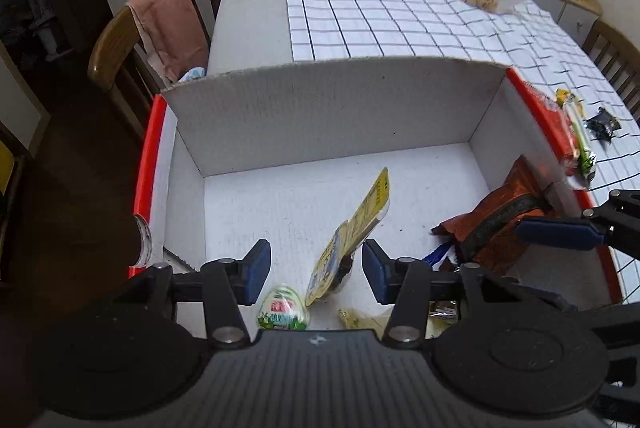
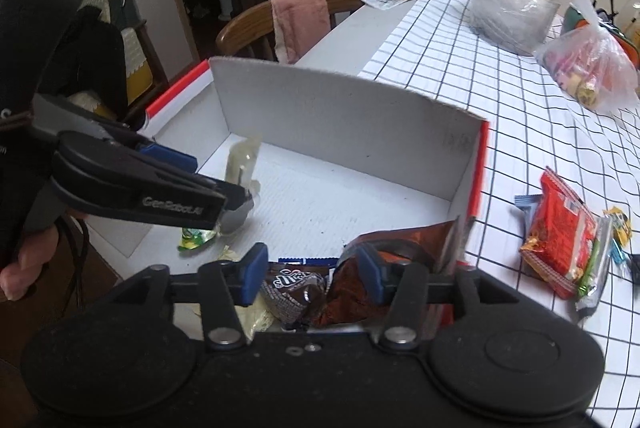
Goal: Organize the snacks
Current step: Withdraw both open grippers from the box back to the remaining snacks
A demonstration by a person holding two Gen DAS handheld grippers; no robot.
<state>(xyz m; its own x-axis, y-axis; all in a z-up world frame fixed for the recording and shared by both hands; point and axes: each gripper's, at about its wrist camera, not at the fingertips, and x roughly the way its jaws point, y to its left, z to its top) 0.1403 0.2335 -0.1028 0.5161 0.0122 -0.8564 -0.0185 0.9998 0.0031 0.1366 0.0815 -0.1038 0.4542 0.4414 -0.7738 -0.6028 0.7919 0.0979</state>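
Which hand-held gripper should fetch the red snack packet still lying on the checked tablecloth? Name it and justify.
Right. The right hand-held gripper is open and empty at the white cardboard box's right side, nearest the red snack packet. The left hand-held gripper hovers over the box's opposite side, by the yellow pouch.

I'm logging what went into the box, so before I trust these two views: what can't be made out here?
- Snacks at the near end of the box: left wrist view, hidden under the left gripper body.
- Brown wrapper: right wrist view, label partly covered by the right gripper.
- Yellow packet: print blurred.
- Small wrappers beside the red packet: too small, smeared at the edge.
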